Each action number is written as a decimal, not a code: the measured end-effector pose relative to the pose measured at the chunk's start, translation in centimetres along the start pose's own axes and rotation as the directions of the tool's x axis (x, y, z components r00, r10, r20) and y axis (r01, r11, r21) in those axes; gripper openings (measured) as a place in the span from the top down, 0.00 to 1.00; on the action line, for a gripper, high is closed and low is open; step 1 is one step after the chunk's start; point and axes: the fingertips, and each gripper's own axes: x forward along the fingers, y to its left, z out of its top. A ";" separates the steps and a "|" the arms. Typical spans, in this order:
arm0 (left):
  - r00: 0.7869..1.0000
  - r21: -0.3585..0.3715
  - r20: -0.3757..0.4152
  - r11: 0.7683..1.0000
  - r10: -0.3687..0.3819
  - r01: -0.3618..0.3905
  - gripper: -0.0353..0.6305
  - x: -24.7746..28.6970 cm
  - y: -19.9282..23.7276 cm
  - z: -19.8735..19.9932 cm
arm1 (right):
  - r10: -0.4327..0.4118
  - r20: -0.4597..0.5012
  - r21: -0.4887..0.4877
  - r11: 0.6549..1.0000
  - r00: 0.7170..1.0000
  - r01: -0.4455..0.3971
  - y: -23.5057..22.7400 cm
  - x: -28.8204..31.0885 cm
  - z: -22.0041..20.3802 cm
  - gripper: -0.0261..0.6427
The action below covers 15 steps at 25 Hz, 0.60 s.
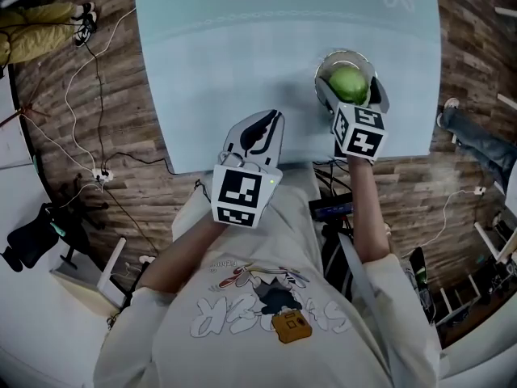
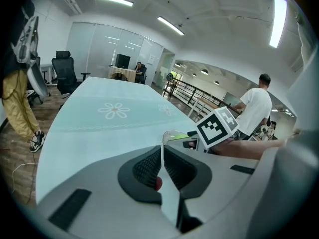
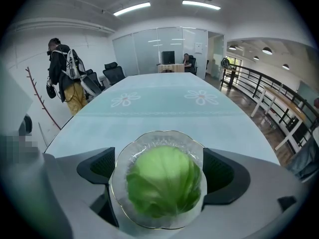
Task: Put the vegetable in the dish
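Observation:
A green cabbage [image 1: 349,85] lies in a clear glass dish [image 1: 343,55] near the right front corner of the pale blue table [image 1: 210,71]. My right gripper [image 1: 349,87] is open, one jaw on each side of the dish, neither pressing the cabbage. In the right gripper view the cabbage [image 3: 163,188] fills the dish [image 3: 149,136] between the spread jaws of that gripper [image 3: 159,168]. My left gripper [image 1: 273,116] is shut on nothing over the table's front edge, left of the dish. In its own view the left gripper [image 2: 162,148] has its jaws together, and the dish [image 2: 174,134] shows just beyond.
White cables and a power strip [image 1: 101,176] lie on the wooden floor left of the table. A seated person's leg [image 1: 477,140] is at the right. Office chairs [image 2: 65,71] stand by the table's far left; a person in white [image 2: 254,108] stands at the right.

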 end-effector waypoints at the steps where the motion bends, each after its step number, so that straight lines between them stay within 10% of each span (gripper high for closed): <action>1: 1.000 0.001 0.000 1.000 -0.003 0.003 0.92 0.0 0.0 0.1 | -0.004 0.002 0.002 1.000 1.000 0.004 -0.1 -0.1 0.1 0.16; 15: 0.998 0.043 0.014 0.997 -0.062 0.061 0.92 0.0 0.3 1.2 | -0.037 0.094 0.165 0.986 0.995 0.021 -1.4 -2.3 1.7 0.16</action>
